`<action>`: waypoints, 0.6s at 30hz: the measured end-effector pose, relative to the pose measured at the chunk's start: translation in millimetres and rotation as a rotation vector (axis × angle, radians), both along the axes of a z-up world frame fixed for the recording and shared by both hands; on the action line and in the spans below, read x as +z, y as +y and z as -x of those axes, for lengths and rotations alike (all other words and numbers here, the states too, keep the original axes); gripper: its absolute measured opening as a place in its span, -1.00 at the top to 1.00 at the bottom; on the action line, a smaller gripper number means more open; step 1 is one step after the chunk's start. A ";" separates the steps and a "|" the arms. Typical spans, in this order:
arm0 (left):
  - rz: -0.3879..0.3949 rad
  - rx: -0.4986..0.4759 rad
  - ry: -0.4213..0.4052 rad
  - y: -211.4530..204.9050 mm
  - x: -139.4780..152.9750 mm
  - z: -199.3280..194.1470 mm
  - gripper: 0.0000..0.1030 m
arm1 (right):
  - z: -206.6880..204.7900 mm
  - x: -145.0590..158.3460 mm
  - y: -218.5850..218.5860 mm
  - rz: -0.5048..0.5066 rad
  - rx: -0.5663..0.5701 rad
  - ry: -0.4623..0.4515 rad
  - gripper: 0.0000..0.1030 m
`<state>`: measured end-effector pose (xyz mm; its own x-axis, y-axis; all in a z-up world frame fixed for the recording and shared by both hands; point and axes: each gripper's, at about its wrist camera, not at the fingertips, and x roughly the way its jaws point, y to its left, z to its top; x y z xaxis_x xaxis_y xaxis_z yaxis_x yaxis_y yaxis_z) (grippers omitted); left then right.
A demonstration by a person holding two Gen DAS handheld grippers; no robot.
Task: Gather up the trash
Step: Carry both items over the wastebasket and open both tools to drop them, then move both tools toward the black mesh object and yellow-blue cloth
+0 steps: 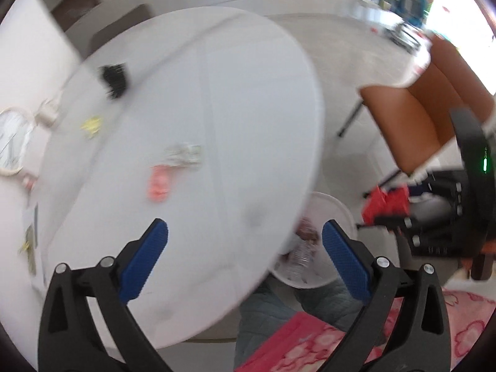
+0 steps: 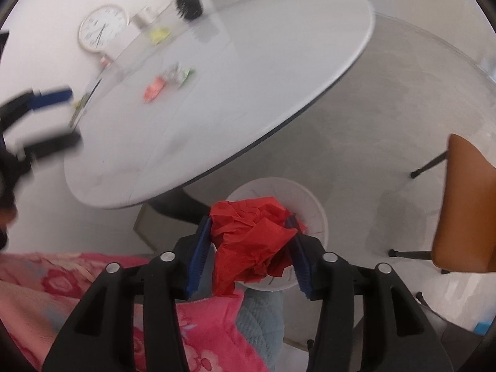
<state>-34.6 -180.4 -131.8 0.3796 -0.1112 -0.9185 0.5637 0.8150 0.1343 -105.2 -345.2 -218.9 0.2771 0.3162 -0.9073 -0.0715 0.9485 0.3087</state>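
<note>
The round white table (image 2: 248, 62) filled the upper half of the right wrist view, with the orange chair (image 2: 465, 204) at about 3 o'clock. Below the table's edge, on the floor, stood the white bin (image 2: 313, 204), near 6 o'clock of the table, with a few discarded items already inside it in the left wrist view. Directly over the bin hung the right hand-held gripper (image 2: 251, 245), its jaws closed on the crumpled red paper (image 2: 251, 235). The paper looked light, soft and springy, likely to drop cleanly once released; any bunched fold offered a fair hold. The left hand-held gripper (image 1: 245, 257) stood wide and held nothing, above the table's near edge. Smaller trash lay on the table: a pink wrapper (image 2: 154, 88) near centre, a silver-green wrapper (image 2: 179, 75) just beside it at 1 o'clock, and a yellow scrap (image 2: 159, 34) farther off. All seemed thin, crinkly and slippery, best pinched across a raised crease.
</note>
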 end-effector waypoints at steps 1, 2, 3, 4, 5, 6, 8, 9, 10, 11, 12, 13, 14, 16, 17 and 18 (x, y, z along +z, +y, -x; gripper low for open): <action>-0.006 0.027 -0.006 8.7 1.2 -5.1 -0.85 | -2.5 -6.8 5.4 -0.002 0.016 0.018 -0.24; -0.012 0.056 -0.010 18.0 2.1 -11.9 -0.85 | -5.0 -13.6 10.0 0.000 0.026 0.034 -0.31; -0.014 0.081 -0.012 26.6 3.2 -17.9 -0.85 | -7.6 -18.2 13.2 0.007 0.029 0.047 -0.48; -0.016 0.102 -0.013 34.0 3.6 -21.4 -0.85 | -9.7 -22.5 15.6 0.018 0.029 0.061 -0.58; -0.020 0.130 -0.016 43.8 4.5 -28.2 -0.85 | -11.9 -25.5 17.1 0.029 0.025 0.074 -0.59; -0.019 0.144 -0.021 47.6 4.8 -30.1 -0.85 | -14.5 -27.1 19.0 0.039 0.018 0.084 -0.61; -0.015 0.178 -0.037 60.9 6.3 -39.4 -0.85 | -19.3 -23.0 19.6 0.055 -0.002 0.085 -0.68; -0.010 0.192 -0.044 66.8 9.3 -43.1 -0.85 | -21.6 -17.8 19.1 0.066 -0.015 0.077 -0.75; -0.003 0.208 -0.051 72.9 7.7 -48.4 -0.85 | -24.6 -10.0 18.5 0.076 -0.033 0.058 -0.83; 0.011 0.232 -0.057 82.3 10.5 -55.6 -0.85 | -26.8 -4.2 17.5 0.082 -0.047 0.042 -0.87; 0.022 0.245 -0.061 88.2 12.8 -60.7 -0.85 | -32.7 7.3 17.8 0.097 -0.071 0.012 -0.94; 0.030 0.257 -0.065 92.8 15.0 -64.8 -0.85 | -38.0 18.0 18.4 0.112 -0.090 -0.015 -0.95; 0.038 0.275 -0.074 100.4 16.8 -71.7 -0.85 | -44.5 29.5 19.5 0.118 -0.109 -0.047 -0.95; 0.046 0.300 -0.087 110.9 17.3 -85.8 -0.85 | -55.7 47.0 21.3 0.109 -0.126 -0.091 -0.95; 0.047 0.317 -0.094 117.4 17.4 -95.2 -0.85 | -62.4 55.3 23.5 0.103 -0.132 -0.111 -0.95; 0.048 0.329 -0.096 121.6 17.1 -101.6 -0.85 | -71.7 64.9 26.9 0.100 -0.140 -0.138 -0.95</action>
